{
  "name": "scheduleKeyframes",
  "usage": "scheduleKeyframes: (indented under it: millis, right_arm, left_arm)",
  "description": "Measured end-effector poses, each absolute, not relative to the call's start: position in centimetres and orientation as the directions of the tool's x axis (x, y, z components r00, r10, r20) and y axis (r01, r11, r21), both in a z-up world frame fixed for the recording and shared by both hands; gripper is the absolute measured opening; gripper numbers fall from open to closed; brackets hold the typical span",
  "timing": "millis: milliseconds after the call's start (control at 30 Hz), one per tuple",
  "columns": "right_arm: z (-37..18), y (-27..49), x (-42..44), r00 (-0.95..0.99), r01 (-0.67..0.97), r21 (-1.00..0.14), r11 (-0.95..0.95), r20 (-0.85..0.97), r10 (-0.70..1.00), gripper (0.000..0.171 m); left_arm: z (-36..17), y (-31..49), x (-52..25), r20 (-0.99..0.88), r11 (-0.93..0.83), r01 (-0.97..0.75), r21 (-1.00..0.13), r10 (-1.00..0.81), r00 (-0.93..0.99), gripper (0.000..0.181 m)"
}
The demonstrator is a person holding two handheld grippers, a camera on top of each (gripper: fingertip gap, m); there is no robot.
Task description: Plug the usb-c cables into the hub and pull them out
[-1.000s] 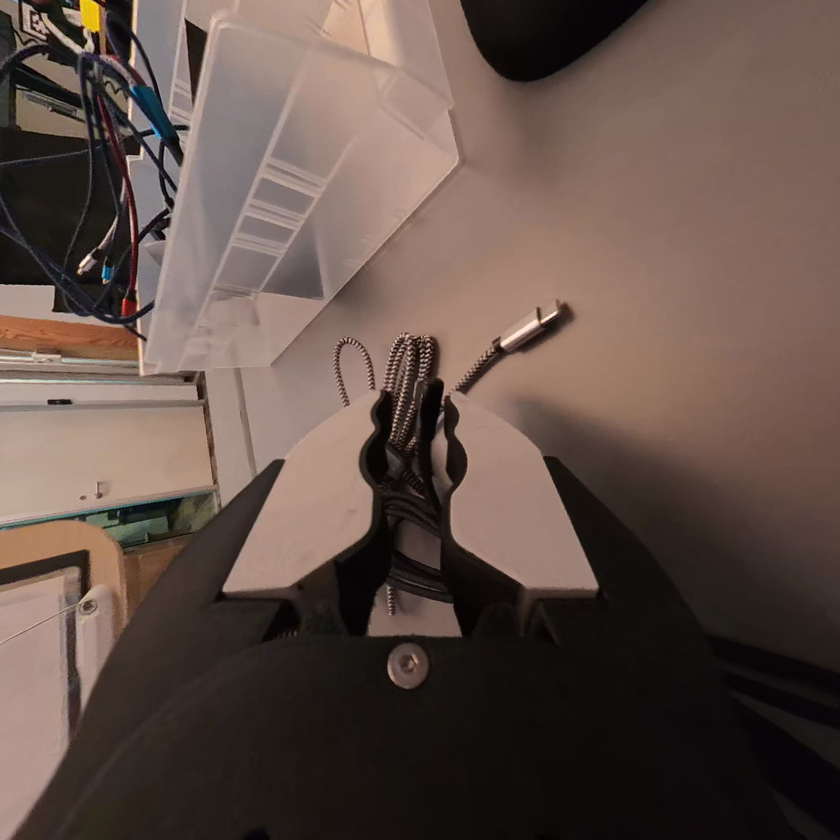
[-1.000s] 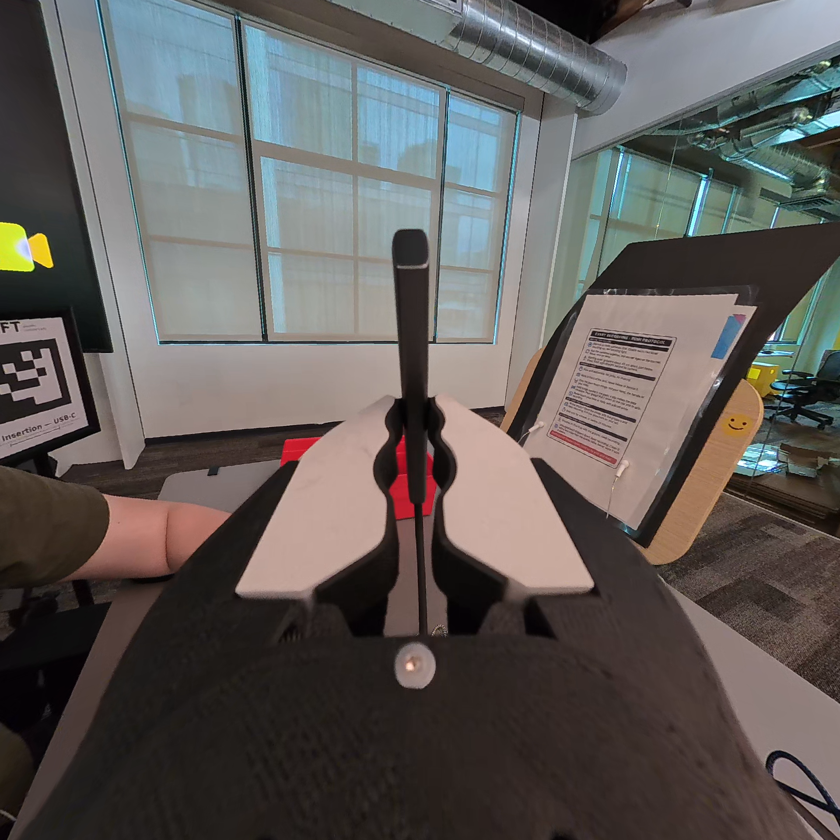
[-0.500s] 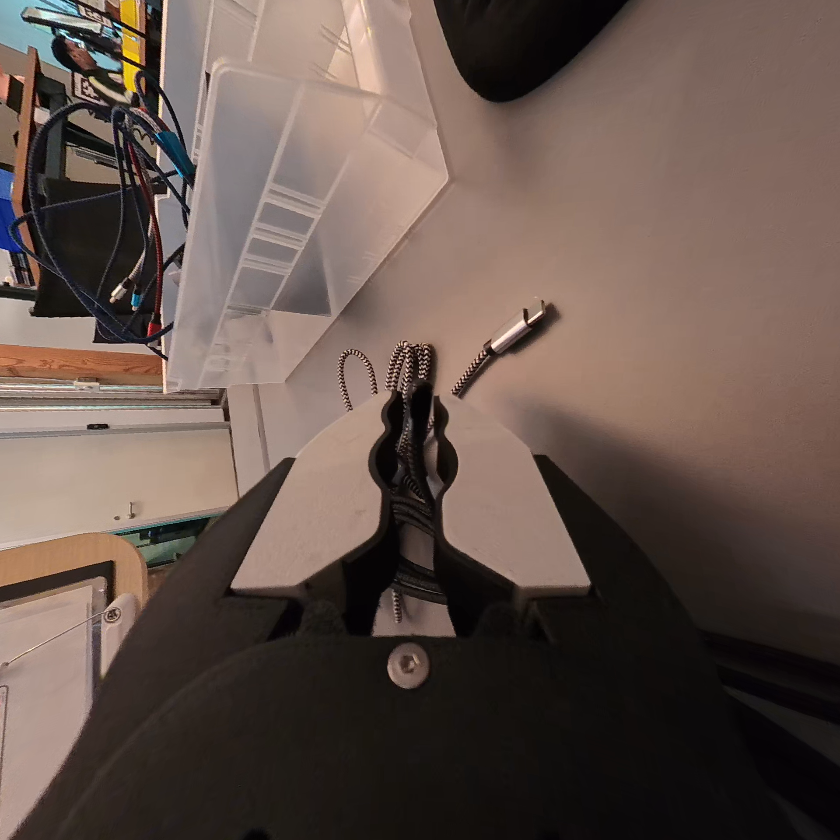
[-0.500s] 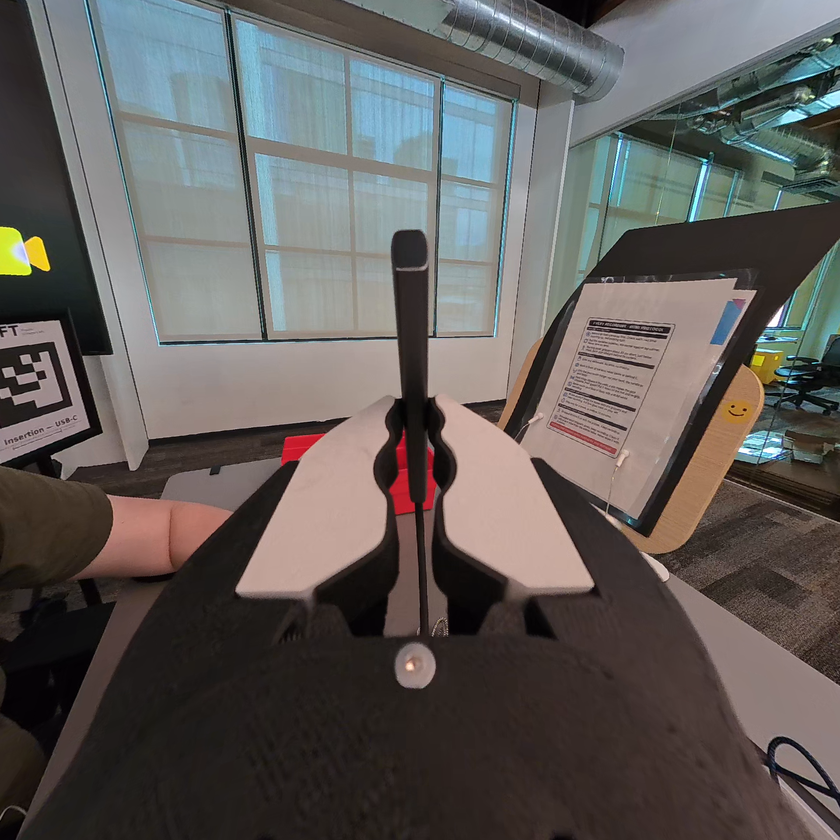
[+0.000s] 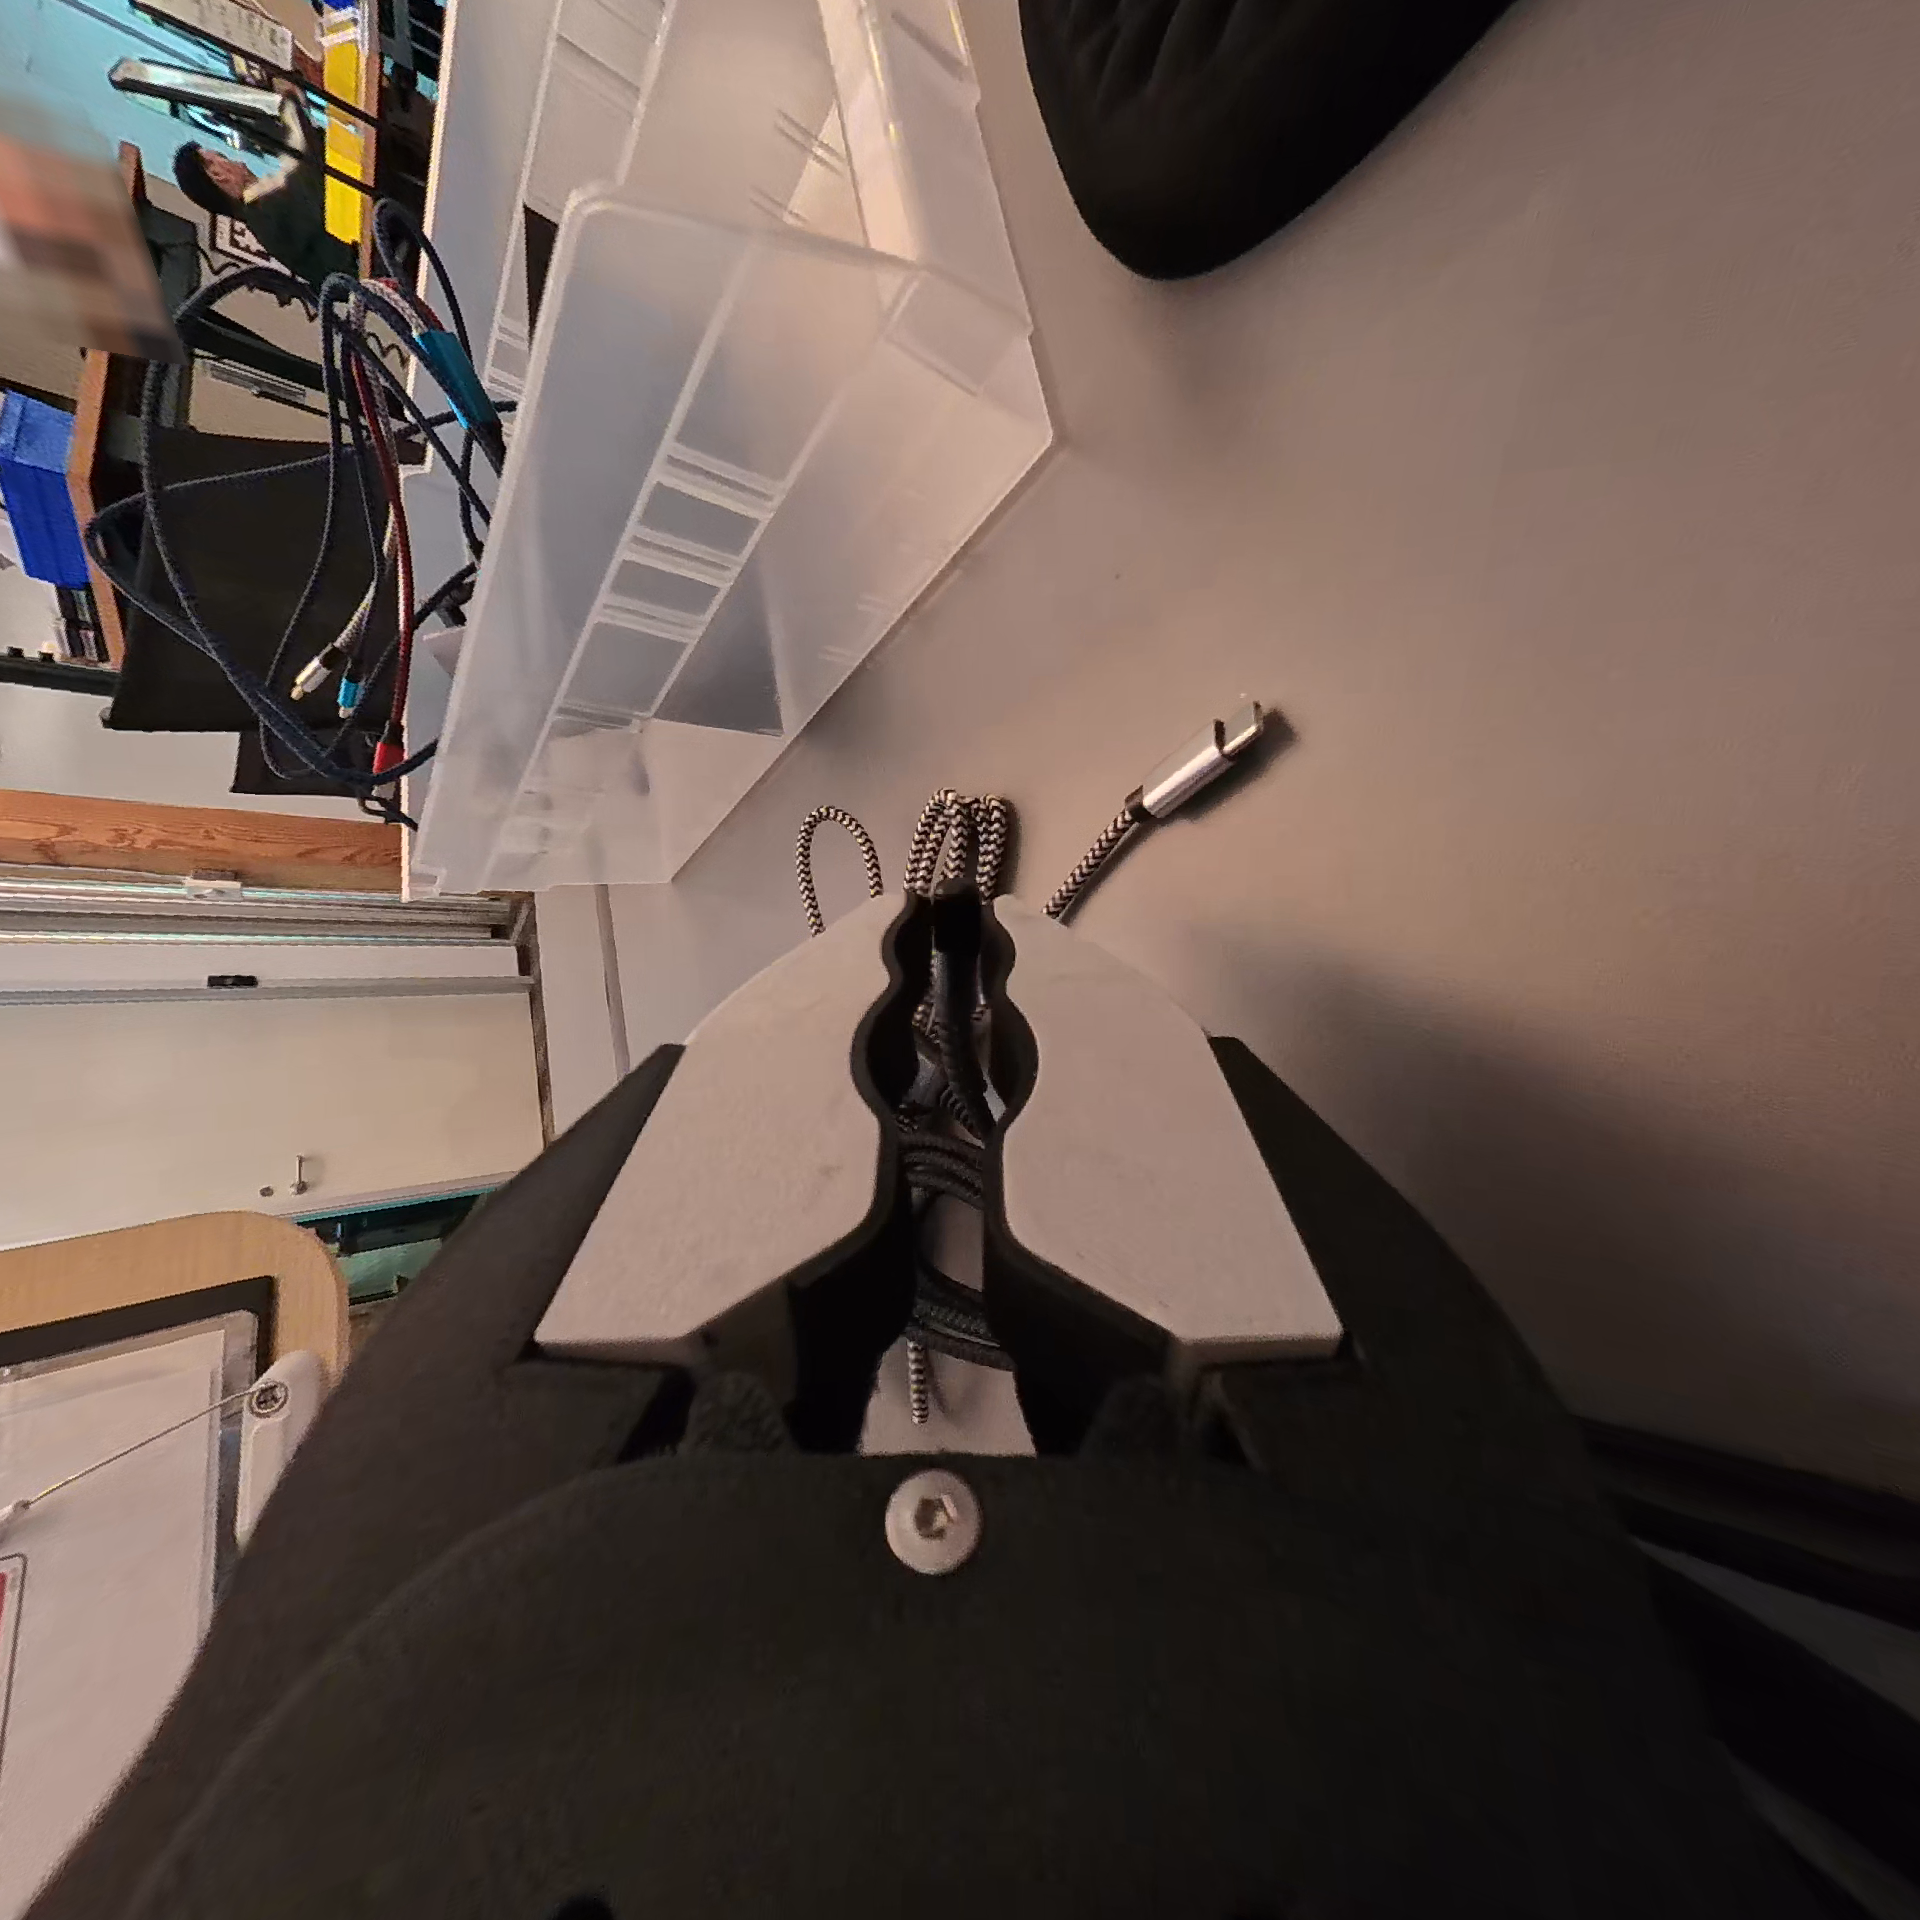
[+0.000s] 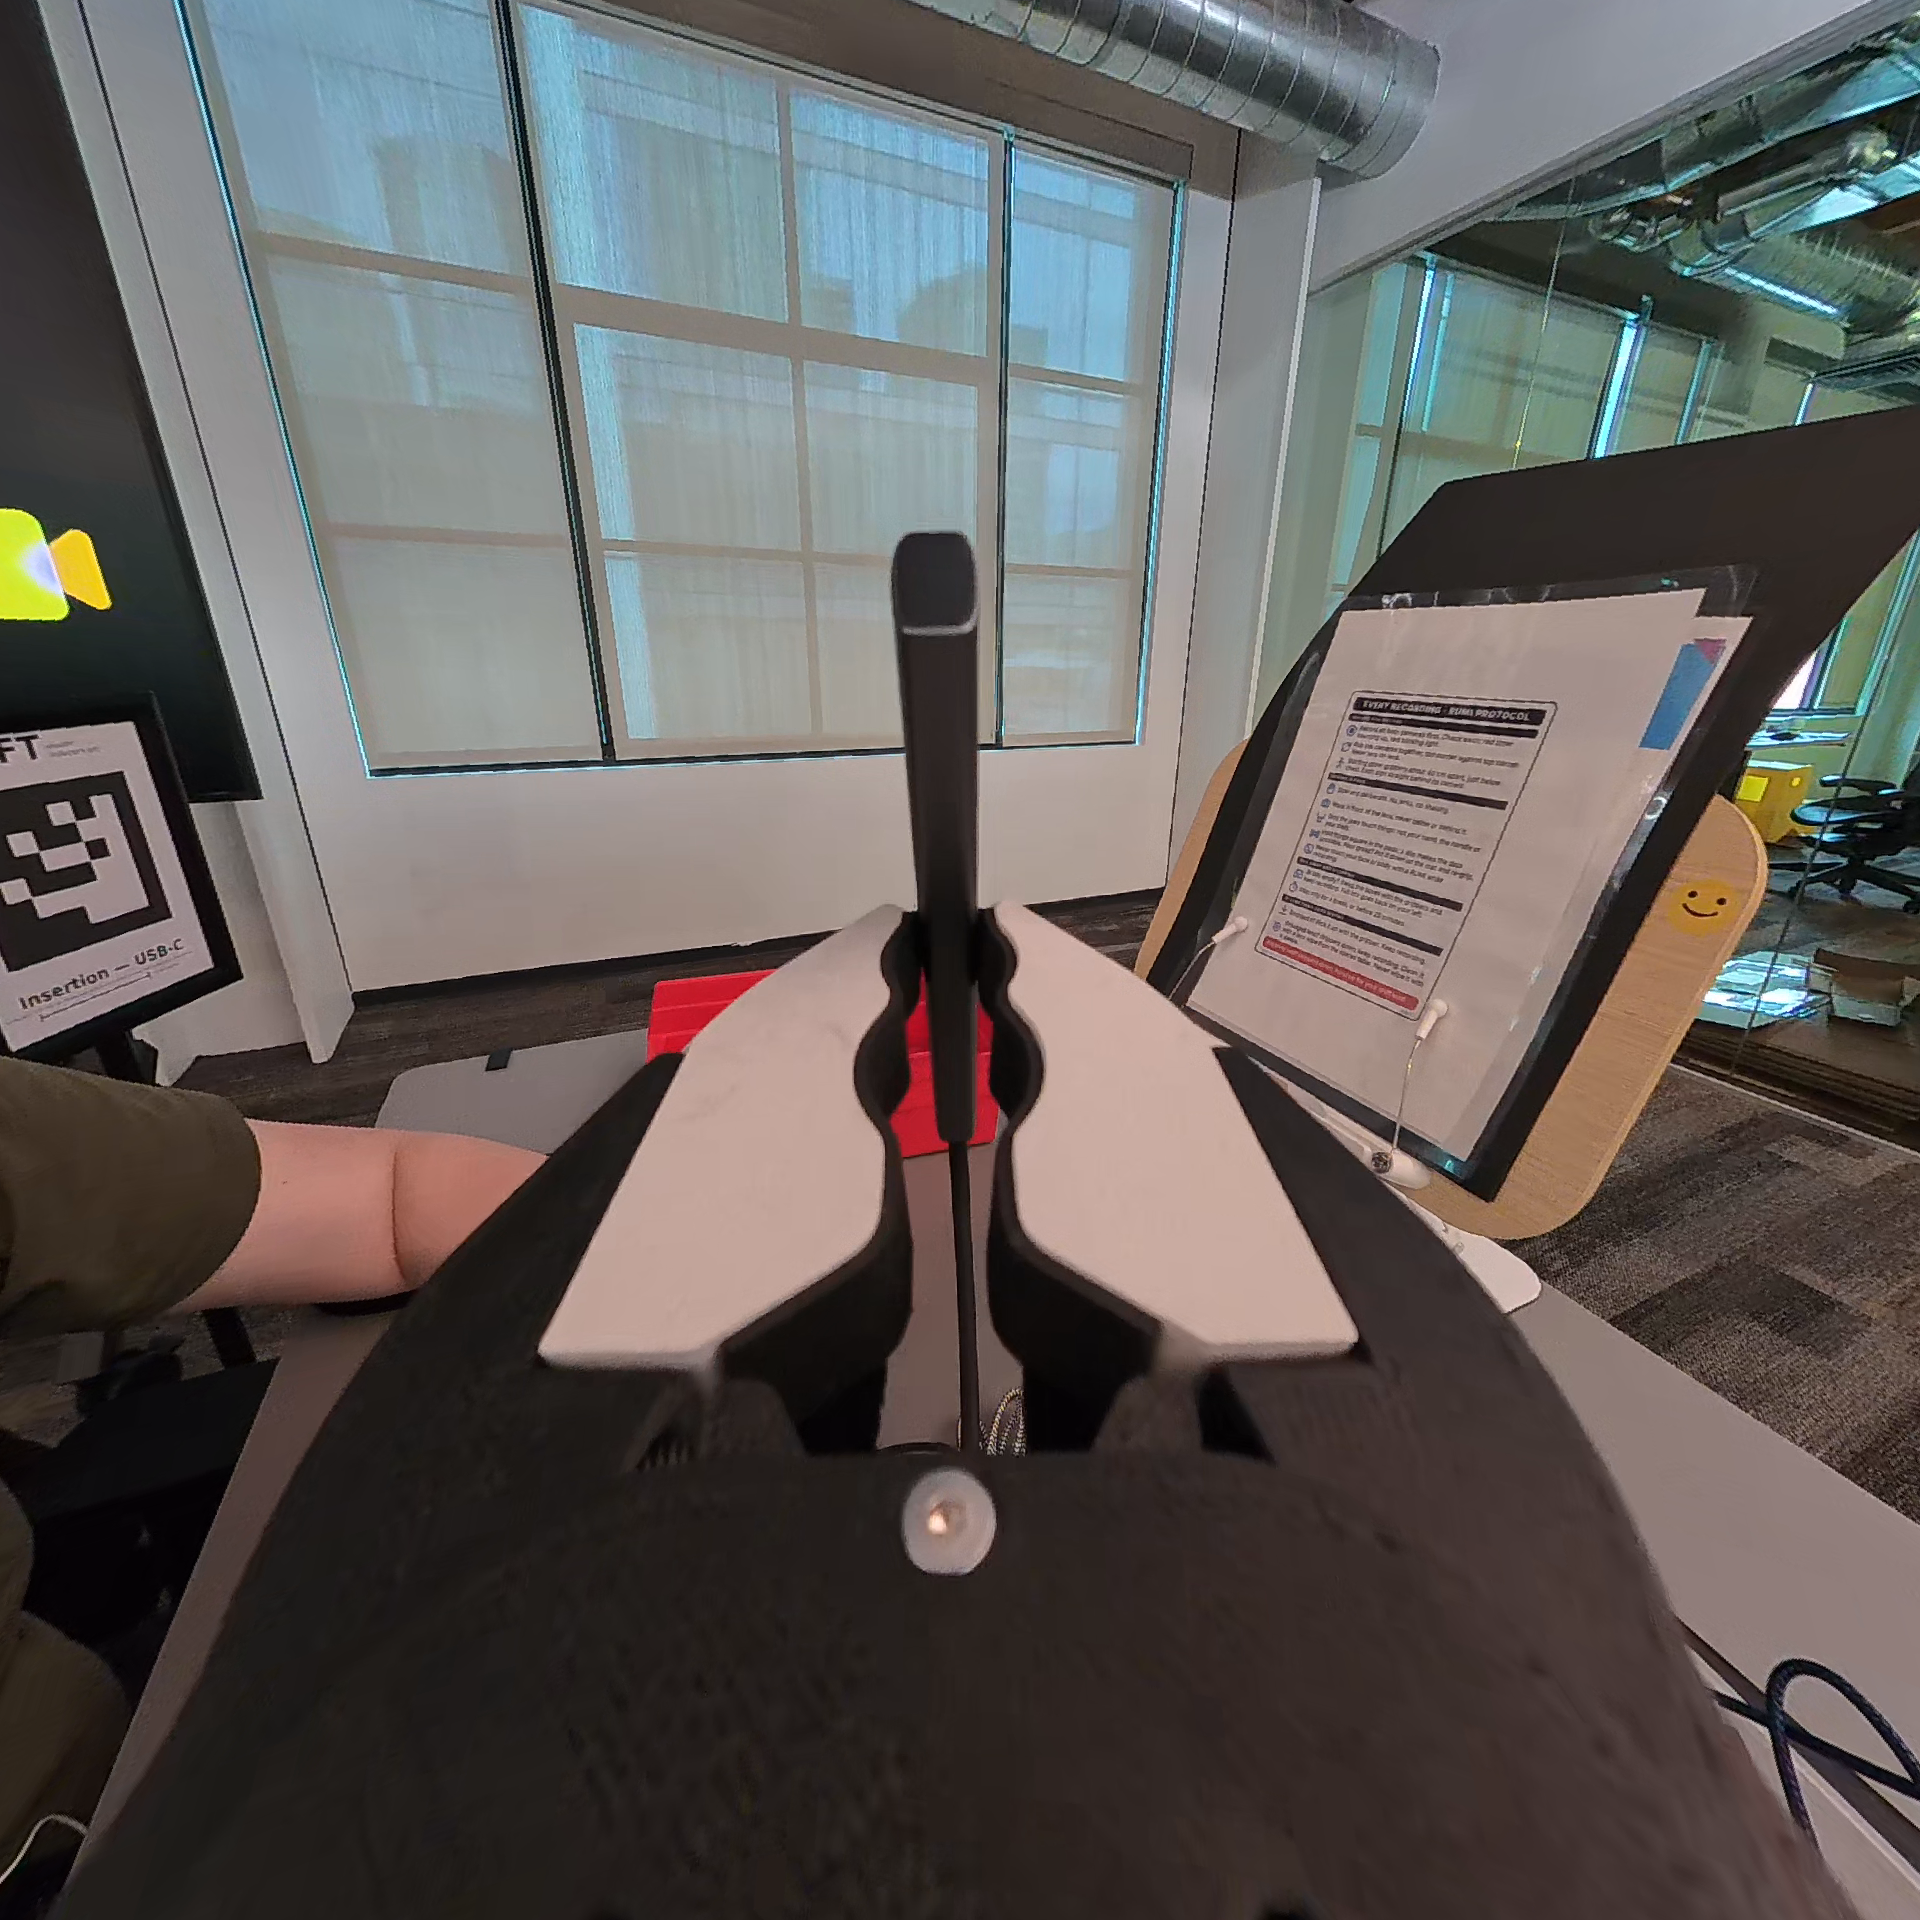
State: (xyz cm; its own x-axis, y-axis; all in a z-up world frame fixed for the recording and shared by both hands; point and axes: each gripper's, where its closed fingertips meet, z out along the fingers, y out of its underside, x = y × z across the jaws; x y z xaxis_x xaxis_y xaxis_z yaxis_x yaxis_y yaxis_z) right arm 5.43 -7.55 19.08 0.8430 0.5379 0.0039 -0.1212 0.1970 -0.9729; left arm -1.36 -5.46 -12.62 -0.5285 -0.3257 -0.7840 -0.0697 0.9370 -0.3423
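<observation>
While clamped on a bundled black-and-white braided cable (image 5: 951, 1049), left gripper (image 5: 948, 906) held low over the grey table (image 5: 1507, 520), presumably keeping the coil tidy so only the working end runs free. Silver USB-C plug (image 5: 1205, 764) lying loose just ahead on the tabletop, well in from the edge, beside a clear plastic bin (image 5: 748, 499). Right gripper (image 6: 945, 914) pinched shut on a slim black hub (image 6: 935, 790), raised edge-on, likely to present its ports. No port visible from here. Nothing plugged in yet; plug not yet aligned.
</observation>
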Motion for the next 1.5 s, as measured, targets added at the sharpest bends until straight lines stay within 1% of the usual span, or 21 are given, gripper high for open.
scheduleKeyframes:
  millis: [67,133,300,400,467,500,567,633,700,800,867,1000,1133,1300,1500]
  right_arm:
    - [19.0,-7.4,5.4,0.842,-0.121,-0.974,0.19,0.001,0.539,0.011]
    - [18.8,-7.3,5.4,0.84,-0.121,-0.976,0.182,-0.003,0.543,0.011]
    - [17.8,-6.4,5.0,0.833,-0.096,-0.985,0.141,-0.001,0.554,0.011]
    - [16.6,-5.6,4.7,0.814,-0.078,-0.993,0.094,-0.009,0.58,0.011]
    - [15.5,-5.0,4.2,0.785,-0.07,-0.996,0.054,-0.022,0.62,0.011]
    - [15.0,-4.7,3.9,0.768,-0.067,-0.997,0.037,-0.028,0.639,0.011]
    - [14.0,-4.1,3.3,0.74,-0.066,-0.998,0.009,-0.043,0.672,0.011]
    - [13.2,-3.5,2.6,0.699,-0.078,-0.997,-0.024,-0.071,0.711,0.011]
    - [12.4,-3.1,1.5,0.651,-0.087,-0.995,-0.052,-0.096,0.753,0.011]
    - [10.9,-2.6,-0.1,0.582,-0.063,-0.993,-0.096,-0.115,0.805,0.011]
    - [9.9,-2.3,-1.1,0.555,-0.028,-0.993,-0.115,-0.111,0.825,0.011]
    - [8.7,-1.7,-2.4,0.543,0.026,-0.99,-0.141,-0.104,0.833,0.011]
    - [8.7,-1.8,-3.7,0.532,0.066,-0.99,-0.127,-0.073,0.844,0.011]
    - [7.4,-1.9,-5.6,0.51,0.178,-0.976,-0.122,-0.015,0.86,0.011]
    - [7.1,-1.2,-5.6,0.56,0.223,-0.967,-0.124,0.023,0.828,0.011]
  left_arm:
    - [-12.5,-5.5,-1.3,-0.775,0.929,-0.083,-0.36,-0.347,-0.528,0.007]
    - [-12.0,-5.5,-1.2,-0.752,0.907,-0.099,-0.408,-0.396,-0.527,0.007]
    - [-8.6,-4.5,-0.8,-0.645,0.774,-0.135,-0.618,-0.598,-0.477,0.007]
    - [-5.4,-3.5,-1.1,-0.488,0.6,-0.132,-0.789,-0.742,-0.46,0.007]
    - [-2.6,-2.8,-1.7,-0.331,0.423,-0.104,-0.9,-0.82,-0.468,0.007]
    - [-1.2,-2.4,-2.1,-0.243,0.323,-0.088,-0.942,-0.842,-0.481,0.007]
    - [1.9,-1.3,-3.0,-0.093,0.133,-0.044,-0.99,-0.859,-0.503,0.007]
    - [4.7,-0.1,-4.0,-0.003,0.006,-0.003,-1.0,-0.863,-0.505,0.007]
    - [6.9,0.7,-5.0,0.043,-0.063,0.021,-0.998,-0.862,-0.505,0.007]
    - [9.3,0.8,-6.4,0.091,-0.108,0.004,-0.994,-0.848,-0.522,0.007]
    - [10.0,0.3,-7.1,0.116,-0.112,-0.04,-0.993,-0.834,-0.539,0.007]
    - [9.7,-0.9,-7.4,0.161,-0.102,-0.137,-0.985,-0.818,-0.553,0.007]
    - [9.0,-2.0,-7.2,0.187,-0.095,-0.186,-0.978,-0.792,-0.581,0.007]
    - [9.0,-2.0,-7.1,0.241,-0.149,-0.201,-0.968,-0.772,-0.588,0.007]
    - [8.2,-2.3,-7.1,0.213,-0.085,-0.239,-0.967,-0.782,-0.585,0.007]
